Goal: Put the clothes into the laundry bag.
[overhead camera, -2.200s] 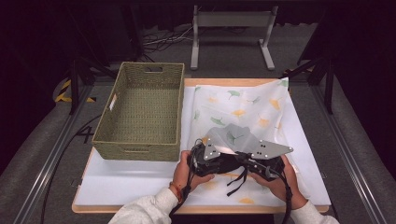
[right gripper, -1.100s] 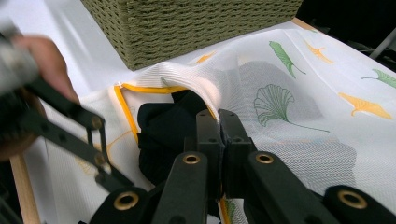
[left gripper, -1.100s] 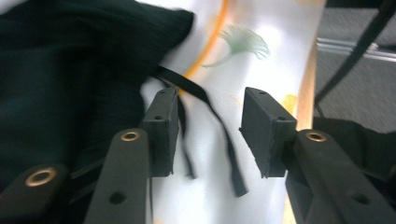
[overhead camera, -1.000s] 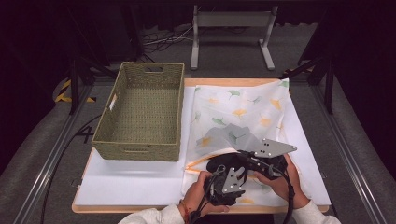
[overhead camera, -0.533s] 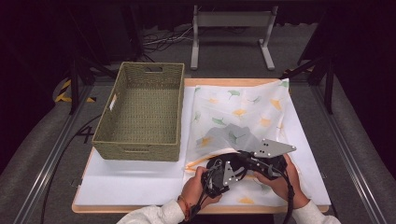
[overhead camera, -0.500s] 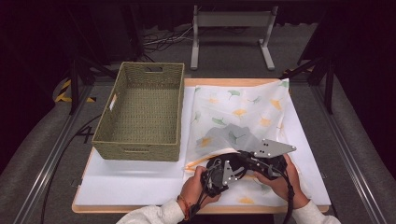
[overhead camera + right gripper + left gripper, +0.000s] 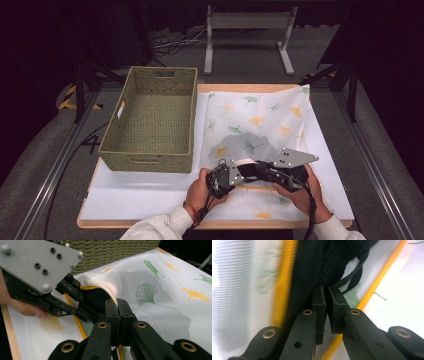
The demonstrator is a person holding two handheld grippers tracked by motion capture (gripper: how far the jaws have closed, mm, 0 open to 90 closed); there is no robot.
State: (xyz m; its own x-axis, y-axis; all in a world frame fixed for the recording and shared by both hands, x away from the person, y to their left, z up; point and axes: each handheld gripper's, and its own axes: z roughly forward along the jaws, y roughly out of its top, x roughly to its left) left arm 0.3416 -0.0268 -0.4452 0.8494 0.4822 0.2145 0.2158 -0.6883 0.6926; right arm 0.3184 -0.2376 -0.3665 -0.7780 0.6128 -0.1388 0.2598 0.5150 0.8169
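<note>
A white mesh bag (image 7: 255, 117) printed with ginkgo leaves and edged in yellow lies flat on the right half of the table. Its near edge is lifted. My right gripper (image 7: 261, 168) (image 7: 117, 302) is shut on that raised mesh edge. A black cloth (image 7: 98, 297) (image 7: 337, 262) sits at the bag's opening under the lifted mesh. My left gripper (image 7: 244, 173) (image 7: 327, 291) points rightward at it, jaws pressed together on the black cloth. In the right gripper view the left gripper (image 7: 86, 312) reaches in from the left, its grey plate on top.
An empty woven green basket (image 7: 147, 161) stands on the left half of the white tabletop (image 7: 135, 197). The table's wooden front edge runs just behind both hands. A metal stand (image 7: 247, 20) is on the floor beyond the table.
The left hand dropped toward the front edge, then came back up and slightly left to the bag's opening. The right gripper has held the raised mesh edge almost still.
</note>
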